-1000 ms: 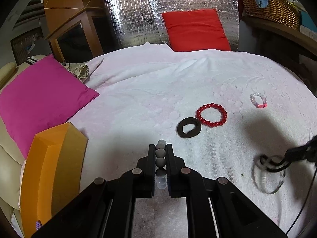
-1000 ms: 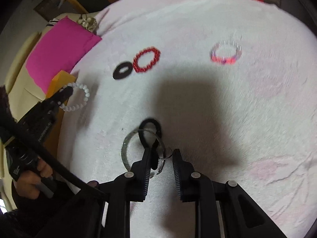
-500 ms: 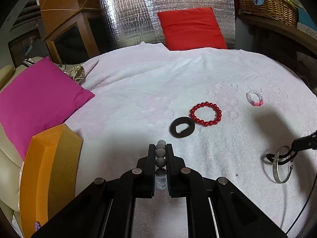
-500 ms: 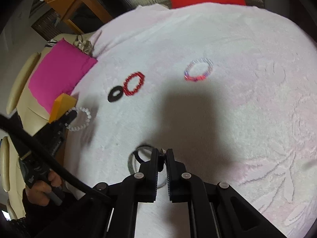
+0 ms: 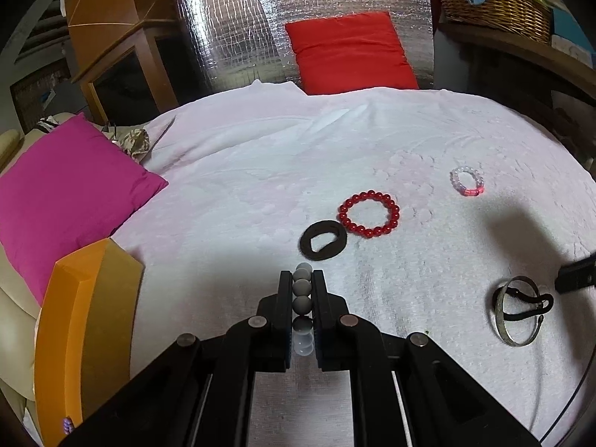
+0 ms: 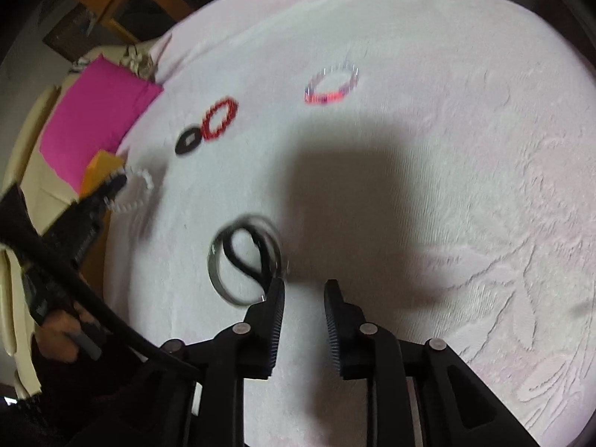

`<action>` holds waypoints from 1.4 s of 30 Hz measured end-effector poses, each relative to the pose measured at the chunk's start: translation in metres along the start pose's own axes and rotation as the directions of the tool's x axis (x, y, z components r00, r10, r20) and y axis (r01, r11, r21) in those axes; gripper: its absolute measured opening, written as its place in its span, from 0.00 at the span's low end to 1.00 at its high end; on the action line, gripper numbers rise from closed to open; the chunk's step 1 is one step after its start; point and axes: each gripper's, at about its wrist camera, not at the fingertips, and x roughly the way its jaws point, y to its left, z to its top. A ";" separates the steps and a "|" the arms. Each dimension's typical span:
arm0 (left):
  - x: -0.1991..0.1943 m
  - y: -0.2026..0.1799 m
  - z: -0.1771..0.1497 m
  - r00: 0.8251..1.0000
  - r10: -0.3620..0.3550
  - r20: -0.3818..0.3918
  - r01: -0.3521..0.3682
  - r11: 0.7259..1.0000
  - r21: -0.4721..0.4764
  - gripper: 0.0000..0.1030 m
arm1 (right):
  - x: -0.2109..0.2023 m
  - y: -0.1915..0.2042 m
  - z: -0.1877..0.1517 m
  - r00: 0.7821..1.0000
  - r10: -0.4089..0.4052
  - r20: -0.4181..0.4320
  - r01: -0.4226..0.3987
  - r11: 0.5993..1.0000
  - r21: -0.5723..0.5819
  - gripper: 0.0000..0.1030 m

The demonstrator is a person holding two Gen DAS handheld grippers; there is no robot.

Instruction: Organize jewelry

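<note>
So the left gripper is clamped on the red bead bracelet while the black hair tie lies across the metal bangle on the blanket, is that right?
Not quite: the left gripper is clamped on a grey-white bead bracelet, as the left wrist view shows. The red bead bracelet lies free on the blanket. The black hair tie does lie across the metal bangle.

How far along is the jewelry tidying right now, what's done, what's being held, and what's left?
Done: nothing looks sorted. In hand: the left gripper is shut on a pale bead bracelet. The right gripper is opening, nothing between its jaws. Left on the white blanket: metal bangle with black band, red bracelet, black hair tie, clear-pink bracelet.
</note>
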 end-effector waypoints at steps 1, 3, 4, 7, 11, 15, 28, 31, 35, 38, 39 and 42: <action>0.000 -0.001 0.000 1.000 -0.001 -0.001 0.001 1.000 0.002 0.09 | -0.002 0.002 0.002 1.000 0.005 0.025 -0.005 1.000 0.002 0.44; 0.001 -0.002 0.000 1.000 -0.003 -0.003 0.003 1.000 0.003 0.09 | -0.004 0.010 0.008 0.997 -0.006 0.073 0.008 1.000 -0.022 0.53; 0.001 -0.002 0.000 1.000 -0.004 -0.004 0.004 1.000 0.003 0.09 | -0.003 0.014 0.010 0.997 -0.012 0.078 0.015 0.999 -0.035 0.53; 0.000 -0.002 0.000 1.000 -0.005 -0.002 0.005 1.000 0.002 0.09 | 0.008 0.024 0.016 0.997 -0.032 0.069 0.038 0.996 -0.083 0.53; 0.000 0.001 0.000 1.000 -0.009 -0.002 0.009 1.000 -0.006 0.10 | 0.026 0.031 0.020 0.995 -0.093 0.031 0.097 0.982 -0.162 0.42; 0.000 0.002 0.001 1.000 -0.011 -0.003 0.011 1.000 -0.010 0.09 | 0.036 0.040 0.022 0.992 -0.115 0.046 0.122 0.968 -0.220 0.19; 0.002 0.001 0.000 1.000 -0.009 -0.015 0.009 1.000 -0.016 0.09 | -0.007 0.037 0.030 0.970 -0.022 0.244 0.057 0.989 -0.136 0.02; 0.002 0.002 0.000 1.000 -0.007 -0.011 0.007 1.000 -0.017 0.09 | 0.008 0.040 0.025 0.981 -0.055 0.187 0.090 0.979 -0.183 0.02; 0.003 0.004 0.000 1.000 -0.007 -0.014 0.007 1.000 -0.022 0.09 | 0.020 0.034 0.023 0.988 -0.079 0.131 0.101 0.979 -0.177 0.04; 0.003 0.006 0.000 1.000 -0.009 -0.014 0.009 1.000 -0.026 0.09 | 0.028 0.032 0.022 0.992 -0.089 0.094 0.104 0.980 -0.171 0.13; 0.003 0.006 0.000 1.000 -0.011 -0.013 0.010 1.000 -0.026 0.09 | 0.031 0.032 0.021 0.992 -0.099 0.083 0.112 0.979 -0.173 0.18; 0.003 0.008 0.000 1.000 -0.012 -0.013 0.011 1.000 -0.027 0.09 | 0.036 0.036 0.020 0.991 -0.111 0.070 0.123 0.974 -0.191 0.23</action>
